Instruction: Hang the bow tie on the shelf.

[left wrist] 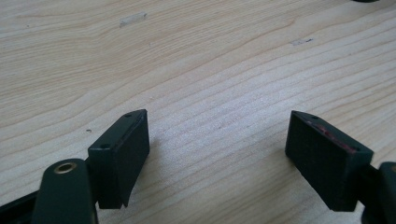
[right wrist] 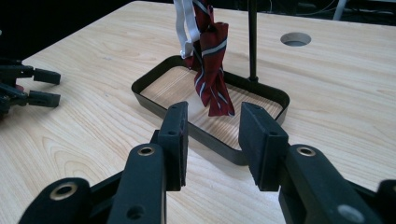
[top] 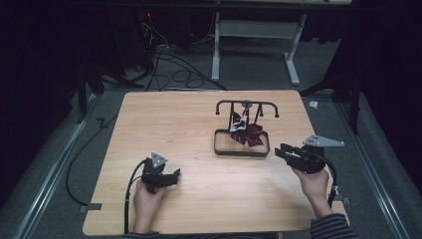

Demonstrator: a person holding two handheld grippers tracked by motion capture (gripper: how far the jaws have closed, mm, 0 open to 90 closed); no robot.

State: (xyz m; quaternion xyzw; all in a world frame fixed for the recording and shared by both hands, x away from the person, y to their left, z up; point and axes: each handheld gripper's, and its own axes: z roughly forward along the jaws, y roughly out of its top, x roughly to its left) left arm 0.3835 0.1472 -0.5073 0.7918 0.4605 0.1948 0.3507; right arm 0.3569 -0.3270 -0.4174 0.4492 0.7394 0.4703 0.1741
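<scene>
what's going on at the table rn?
A person works at a wooden table with a hand-held gripper in each hand. A red striped bow tie hangs on a black stand with a tray base. The right hand-held gripper sits beside the tray, jaws open and pointed at the tie, holding nothing. The left hand-held gripper rests low over bare tabletop, jaws wide open.

On the table (top: 199, 114), the stand (top: 242, 132) is right of the centre of the high view, and the bow tie (top: 247, 133) hangs from its top bar down over its tray (right wrist: 154, 77). The right gripper (top: 282, 151) is just beside the tray, at its right side, and in the right gripper view the tray lies directly behind the jaws. The left gripper (top: 175, 175) is in the lower left part of the table, well apart from the stand.
</scene>
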